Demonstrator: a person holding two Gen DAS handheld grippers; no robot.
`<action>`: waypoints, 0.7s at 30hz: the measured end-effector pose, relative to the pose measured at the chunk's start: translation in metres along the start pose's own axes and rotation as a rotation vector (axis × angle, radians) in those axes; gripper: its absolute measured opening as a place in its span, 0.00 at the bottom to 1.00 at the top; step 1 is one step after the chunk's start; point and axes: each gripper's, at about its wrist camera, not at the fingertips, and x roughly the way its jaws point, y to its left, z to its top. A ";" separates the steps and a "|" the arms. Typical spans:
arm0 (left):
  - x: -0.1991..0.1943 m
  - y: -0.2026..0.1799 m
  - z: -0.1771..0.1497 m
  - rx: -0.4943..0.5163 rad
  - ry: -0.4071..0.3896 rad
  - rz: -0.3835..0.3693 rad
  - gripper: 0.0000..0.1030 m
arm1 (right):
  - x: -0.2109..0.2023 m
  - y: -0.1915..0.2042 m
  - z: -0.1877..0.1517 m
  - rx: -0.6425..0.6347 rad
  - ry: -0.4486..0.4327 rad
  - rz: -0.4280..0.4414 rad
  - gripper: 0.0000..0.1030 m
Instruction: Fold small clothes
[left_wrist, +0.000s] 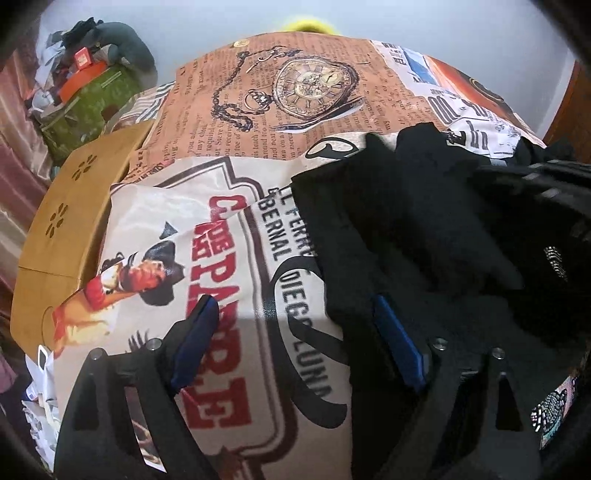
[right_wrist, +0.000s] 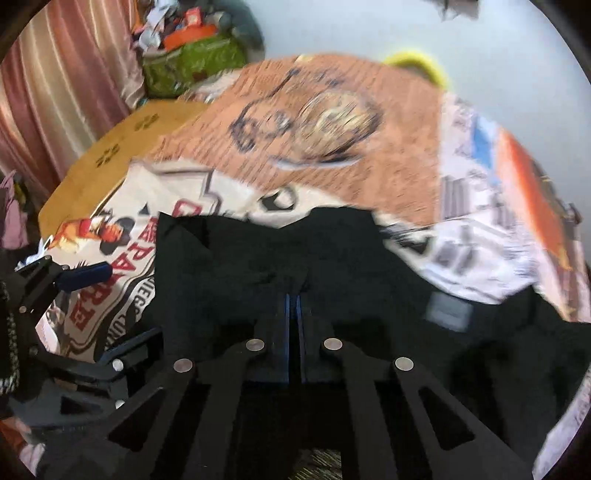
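While the black garment (right_wrist: 295, 258) is lying bunched near the front edge of the printed tablecloth (left_wrist: 295, 122), the right gripper (right_wrist: 293, 306) is pinching a fold of it, jaws nearly shut on the cloth. I judge it should be drawing that fold level and slowly. The left gripper (left_wrist: 295, 332) is standing wide, one pad at the garment's left edge, the other over bare tablecloth, gripping nothing.
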 end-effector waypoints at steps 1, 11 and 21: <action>0.000 0.001 0.000 -0.004 0.002 0.001 0.87 | -0.006 -0.006 -0.001 0.013 -0.012 -0.009 0.03; -0.016 -0.003 0.003 -0.015 0.009 0.058 0.91 | -0.064 -0.054 -0.014 0.145 -0.035 0.086 0.08; -0.092 -0.068 0.029 0.059 -0.118 -0.022 0.91 | -0.137 -0.129 -0.059 0.234 -0.131 0.001 0.34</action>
